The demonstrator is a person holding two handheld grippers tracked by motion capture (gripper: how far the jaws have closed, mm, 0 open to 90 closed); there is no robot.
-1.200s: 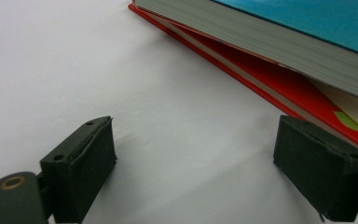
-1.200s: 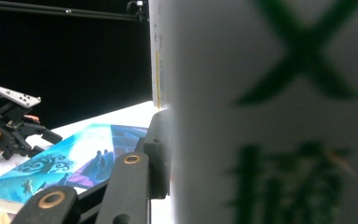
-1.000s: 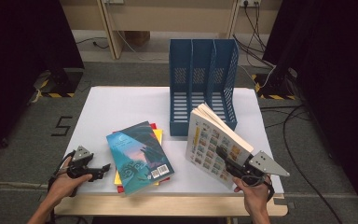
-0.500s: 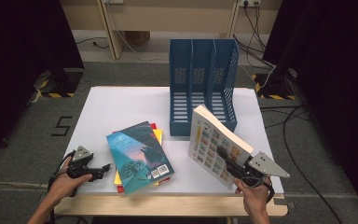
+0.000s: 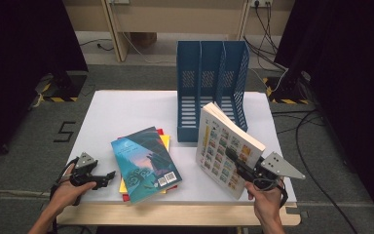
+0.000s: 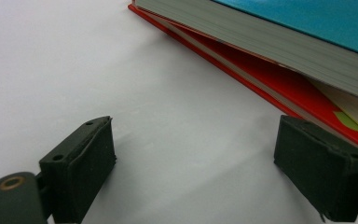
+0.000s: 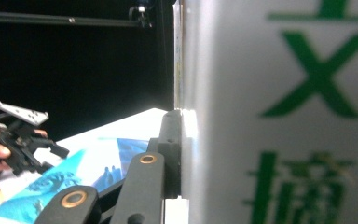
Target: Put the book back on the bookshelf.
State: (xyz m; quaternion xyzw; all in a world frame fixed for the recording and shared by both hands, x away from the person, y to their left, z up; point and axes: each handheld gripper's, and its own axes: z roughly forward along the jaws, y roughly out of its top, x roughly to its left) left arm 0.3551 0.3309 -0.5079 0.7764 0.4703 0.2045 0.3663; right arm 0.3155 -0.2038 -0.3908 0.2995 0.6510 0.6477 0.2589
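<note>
We're clamping the white picture book (image 5: 226, 148) in our right gripper (image 5: 238, 165), jaws having just closed on it, tilted upright at five o'clock of the blue file rack (image 5: 212, 80); left gripper (image 5: 108, 176) idling wide open; next, we're judging, slotting it in.

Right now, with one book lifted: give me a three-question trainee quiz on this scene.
1. True or false: the right gripper is shut on the white book.
2. Which book tops the flat stack? A) teal book B) red book C) yellow book
3. How many slots does the blue file rack have?

Key: 1 true, and the white book is raised on edge. 2 A, the teal book. 3 three.
</note>
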